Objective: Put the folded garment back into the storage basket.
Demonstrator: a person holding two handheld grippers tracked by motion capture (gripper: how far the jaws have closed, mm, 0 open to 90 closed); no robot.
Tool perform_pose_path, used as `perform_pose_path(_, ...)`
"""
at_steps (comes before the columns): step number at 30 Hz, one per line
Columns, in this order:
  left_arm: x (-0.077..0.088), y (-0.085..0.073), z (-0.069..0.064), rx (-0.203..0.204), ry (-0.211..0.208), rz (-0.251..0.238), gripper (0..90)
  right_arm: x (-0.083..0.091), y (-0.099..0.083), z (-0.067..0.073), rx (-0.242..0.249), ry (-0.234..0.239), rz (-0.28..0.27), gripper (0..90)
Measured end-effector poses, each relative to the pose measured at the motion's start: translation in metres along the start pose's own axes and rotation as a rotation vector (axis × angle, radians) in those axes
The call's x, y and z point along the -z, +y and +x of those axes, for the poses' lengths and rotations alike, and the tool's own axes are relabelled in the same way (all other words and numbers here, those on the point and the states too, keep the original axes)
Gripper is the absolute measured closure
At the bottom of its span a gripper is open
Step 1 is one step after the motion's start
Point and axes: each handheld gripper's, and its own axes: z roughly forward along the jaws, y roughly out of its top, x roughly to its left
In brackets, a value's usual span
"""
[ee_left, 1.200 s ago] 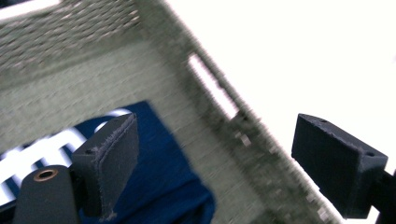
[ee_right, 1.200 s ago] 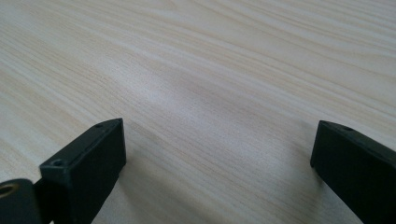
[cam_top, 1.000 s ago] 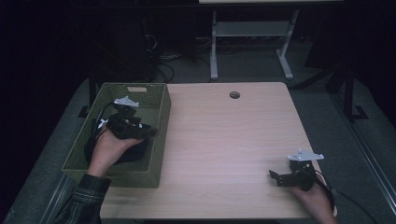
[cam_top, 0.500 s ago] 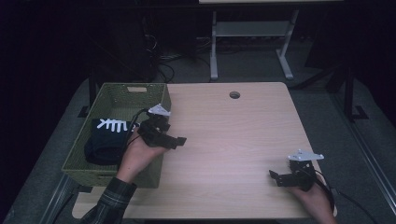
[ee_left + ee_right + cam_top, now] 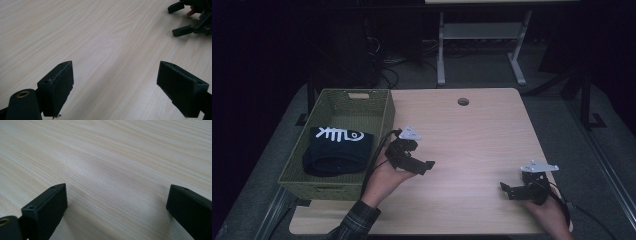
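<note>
Folded dark cloth (image 5: 338, 150) lying in the green basket (image 5: 384, 117) at the table's left: soft, light, limp, best pinched at a thick folded edge. Left gripper (image 5: 424, 165) spread wide and empty, now out over bare table (image 5: 472, 145) after hovering beside the basket half a second ago. Right gripper (image 5: 507, 189) likewise spread, unmoved.

My left gripper (image 5: 426, 166) is matte black with a pale grey three-cornered plate on top and a black cable trailing off it; the right gripper (image 5: 505, 188) matches. My left sleeve (image 5: 353, 226) is dark plaid. Each jaw block has a small screw hole
</note>
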Motion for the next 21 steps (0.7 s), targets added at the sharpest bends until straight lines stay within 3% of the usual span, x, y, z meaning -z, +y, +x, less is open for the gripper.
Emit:
perform_pose_path(7,-0.029,-0.016,-0.009,-0.018,0.002,0.025,13.2,0.000,0.000,0.000,0.000,0.000,0.001,2.9)
perform_pose_path(13,-0.044,-0.029,-0.008,-0.017,0.007,0.033,13.1,0.000,0.000,0.000,0.001,0.000,0.001,2.8)
perform_pose_path(18,-0.055,-0.040,-0.004,-0.013,0.012,0.011,13.0,0.000,0.000,0.000,0.001,0.001,0.001,2.8)
perform_pose_path(21,-0.062,-0.048,-0.003,-0.036,0.047,0.016,12.9,0.000,0.000,0.000,-0.002,0.000,0.000,2.8)
